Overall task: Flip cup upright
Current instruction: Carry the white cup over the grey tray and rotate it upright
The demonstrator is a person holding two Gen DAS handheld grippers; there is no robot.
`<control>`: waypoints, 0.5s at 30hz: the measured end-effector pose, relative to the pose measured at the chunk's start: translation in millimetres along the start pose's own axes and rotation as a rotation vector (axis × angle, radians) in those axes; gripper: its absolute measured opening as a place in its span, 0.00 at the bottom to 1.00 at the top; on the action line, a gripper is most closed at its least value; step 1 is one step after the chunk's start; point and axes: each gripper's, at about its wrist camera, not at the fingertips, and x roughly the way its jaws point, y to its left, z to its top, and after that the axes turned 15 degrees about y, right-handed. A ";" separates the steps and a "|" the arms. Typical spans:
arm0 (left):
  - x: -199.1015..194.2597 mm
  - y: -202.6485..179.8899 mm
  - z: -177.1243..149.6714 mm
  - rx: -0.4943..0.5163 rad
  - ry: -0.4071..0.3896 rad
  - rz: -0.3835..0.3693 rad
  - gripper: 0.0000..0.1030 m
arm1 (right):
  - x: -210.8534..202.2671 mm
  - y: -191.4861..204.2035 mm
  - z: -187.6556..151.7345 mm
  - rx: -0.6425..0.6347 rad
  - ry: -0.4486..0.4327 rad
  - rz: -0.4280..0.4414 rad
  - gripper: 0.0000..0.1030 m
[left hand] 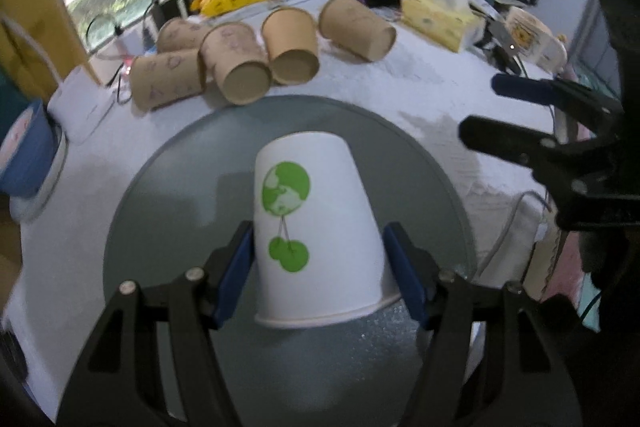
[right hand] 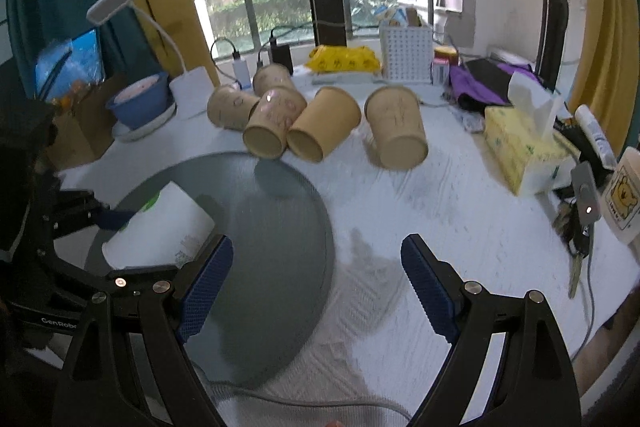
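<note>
The desk (right hand: 460,211), under a white cloth, carries a round grey mat (left hand: 180,195) on its near side, with five brown paper cups (right hand: 320,131) lying on their sides in a loose row beyond the mat's far edge and clutter along the far edge.

The white cup (left hand: 316,227) with the green print sits on the near half of the mat, mouth down and closed base uppermost. Its long axis runs close to vertical, leaning slightly, and the rim looks raised off the mat on one side, though blur prevents certainty.

The left gripper (left hand: 320,267) is the nearer one: its jaws straddle the cup's lower wall just above the rim, blue pads (left hand: 236,267) at or against both sides. Contact appears made; a firm clamp cannot be confirmed.

The right gripper (right hand: 316,283) hovers over the mat's right edge, jaws wide apart and holding nothing, the cup lying off to its left.

Judgement: the turn-over falls to the left gripper, rolling about an axis across the cup's length. The rim needs clearance from the mat first.
</note>
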 end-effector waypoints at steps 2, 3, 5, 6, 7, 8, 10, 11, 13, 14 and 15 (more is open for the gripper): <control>0.6 -2.7 2.4 0.048 0.001 0.007 0.66 | 3.0 -1.6 -0.8 -0.001 0.009 0.004 0.86; 2.5 -3.8 2.9 0.077 0.014 0.010 0.67 | 4.9 -2.4 -0.3 -0.001 0.015 0.009 0.86; 7.5 -4.9 3.2 0.119 0.037 0.014 0.67 | 8.5 -3.4 0.8 0.001 0.025 0.022 0.86; 9.2 -4.4 2.7 0.128 0.044 0.020 0.67 | 9.5 -3.1 1.3 -0.003 0.028 0.019 0.86; 10.2 -4.0 1.8 0.141 0.050 0.024 0.68 | 9.9 -2.7 2.0 -0.007 0.029 0.016 0.86; 10.0 -3.9 0.8 0.152 0.051 0.023 0.69 | 10.2 -2.0 2.7 -0.010 0.030 0.017 0.86; 6.4 -2.8 -1.6 0.170 0.044 0.022 0.73 | 10.4 0.8 4.2 -0.023 0.030 0.015 0.86; 4.2 -1.6 -3.0 0.168 0.039 0.026 0.73 | 10.7 1.4 5.2 -0.029 0.031 0.014 0.86; -2.0 3.3 -7.2 0.154 0.027 0.032 0.73 | 10.9 4.3 6.6 -0.044 0.033 0.019 0.86; -3.7 4.6 -8.9 0.148 0.023 0.030 0.74 | 11.0 6.2 7.3 -0.054 0.034 0.023 0.86; -6.1 6.8 -11.3 0.136 0.018 0.026 0.74 | 11.3 8.9 8.3 -0.071 0.037 0.029 0.86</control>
